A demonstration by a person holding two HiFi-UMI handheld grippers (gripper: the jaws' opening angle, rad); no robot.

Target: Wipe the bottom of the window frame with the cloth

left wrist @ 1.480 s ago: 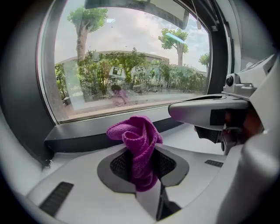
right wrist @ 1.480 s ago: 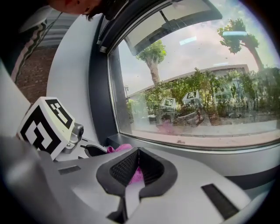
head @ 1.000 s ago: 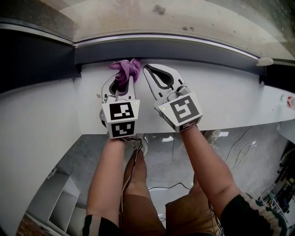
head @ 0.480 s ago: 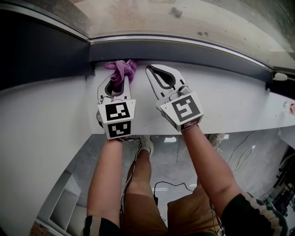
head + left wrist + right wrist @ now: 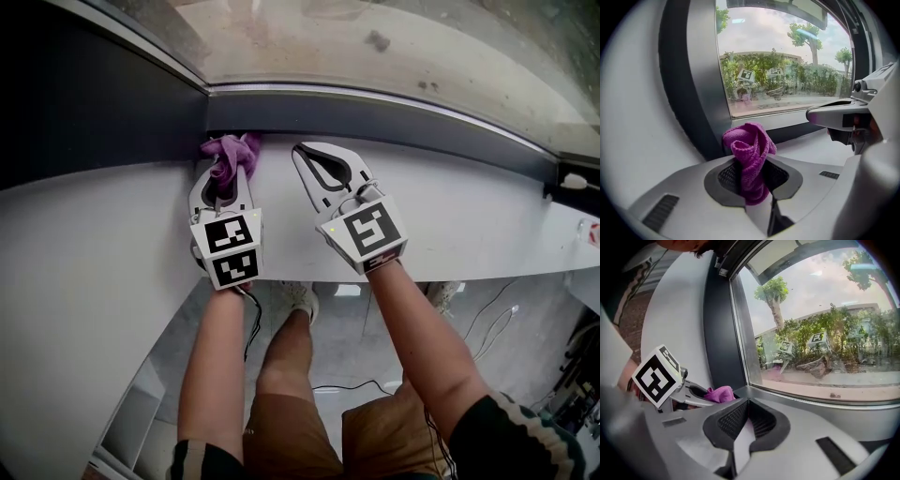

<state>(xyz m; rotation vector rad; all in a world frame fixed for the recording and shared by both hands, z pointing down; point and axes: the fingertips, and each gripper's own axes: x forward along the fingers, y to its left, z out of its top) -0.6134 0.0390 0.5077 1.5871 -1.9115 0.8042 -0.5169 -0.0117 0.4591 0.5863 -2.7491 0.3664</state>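
A purple cloth is bunched in the left corner of the sill, where the dark grey bottom window frame meets the dark side post. My left gripper is shut on the cloth, which sticks up between its jaws and hides their tips. My right gripper rests on the white sill just right of it, shut with nothing in it. The right gripper view also shows the cloth and the left gripper's marker cube to its left.
A small white latch sits on the frame at the far right. The white wall curves down on the left. Below the sill edge are the person's legs, cables on the floor and a white shelf unit.
My left gripper has slid left along the sill with the cloth, into the frame's corner. My right gripper has followed it to the left, still shut.
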